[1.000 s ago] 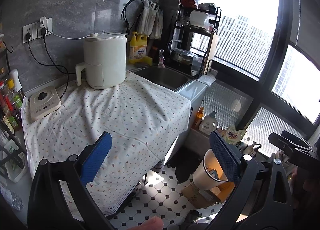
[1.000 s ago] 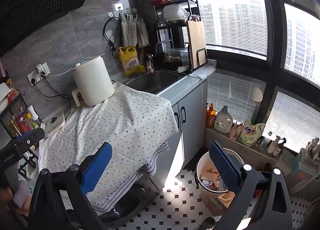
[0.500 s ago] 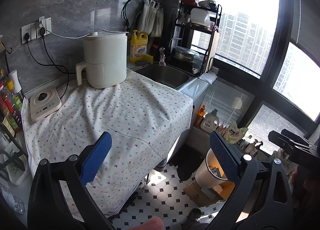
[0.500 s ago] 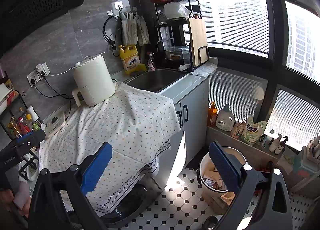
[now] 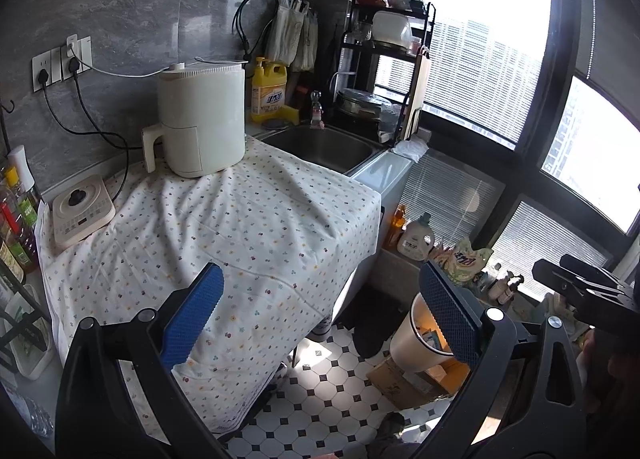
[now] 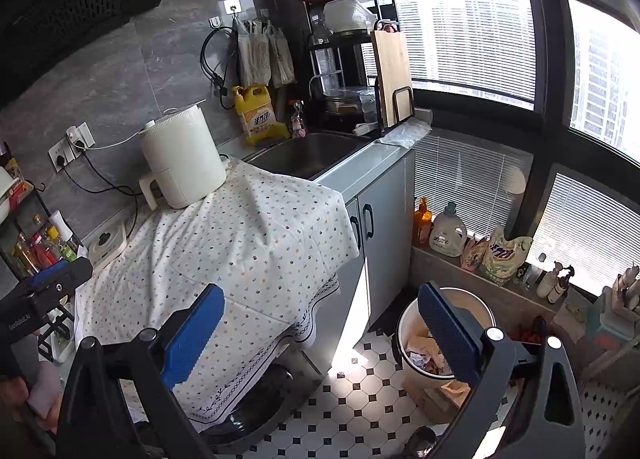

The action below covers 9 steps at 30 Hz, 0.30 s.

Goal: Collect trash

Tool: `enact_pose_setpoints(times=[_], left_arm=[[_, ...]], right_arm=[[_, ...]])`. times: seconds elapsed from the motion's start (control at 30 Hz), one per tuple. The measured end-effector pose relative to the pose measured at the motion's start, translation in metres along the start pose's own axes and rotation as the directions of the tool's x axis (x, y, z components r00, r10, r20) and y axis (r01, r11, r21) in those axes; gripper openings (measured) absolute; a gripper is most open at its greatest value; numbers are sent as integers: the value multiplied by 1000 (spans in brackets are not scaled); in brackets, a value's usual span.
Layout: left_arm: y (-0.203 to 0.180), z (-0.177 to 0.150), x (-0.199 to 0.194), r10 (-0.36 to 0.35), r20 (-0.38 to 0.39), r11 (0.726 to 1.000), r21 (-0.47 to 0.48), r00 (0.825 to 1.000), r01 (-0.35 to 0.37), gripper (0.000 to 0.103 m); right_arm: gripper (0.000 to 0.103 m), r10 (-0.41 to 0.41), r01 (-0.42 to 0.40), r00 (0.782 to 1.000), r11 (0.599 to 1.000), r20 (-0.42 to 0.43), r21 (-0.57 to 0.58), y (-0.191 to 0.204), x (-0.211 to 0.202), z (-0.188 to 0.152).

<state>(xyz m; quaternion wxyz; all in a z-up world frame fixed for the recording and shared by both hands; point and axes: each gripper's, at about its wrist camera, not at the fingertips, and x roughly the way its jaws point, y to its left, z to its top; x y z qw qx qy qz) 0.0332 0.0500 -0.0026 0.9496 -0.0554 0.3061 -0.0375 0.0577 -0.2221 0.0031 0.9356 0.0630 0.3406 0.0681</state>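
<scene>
Your right gripper [image 6: 320, 333] and left gripper [image 5: 324, 315] both gaped empty; only right view showed bin [image 6: 404, 343] trash, left hid it.

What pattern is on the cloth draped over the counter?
The cloth is white with small scattered multicoloured dots; the left wrist view shows it best.
</scene>
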Motion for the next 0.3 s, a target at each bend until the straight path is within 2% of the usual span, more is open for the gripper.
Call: enact_pose_setpoints(times=[0.3], left_arm=[[17,-1,9,-6,-17,1000,-14,1000,6,97]], right_arm=[[95,-5,5,1000,1000,-16,-19,11,8,0]])
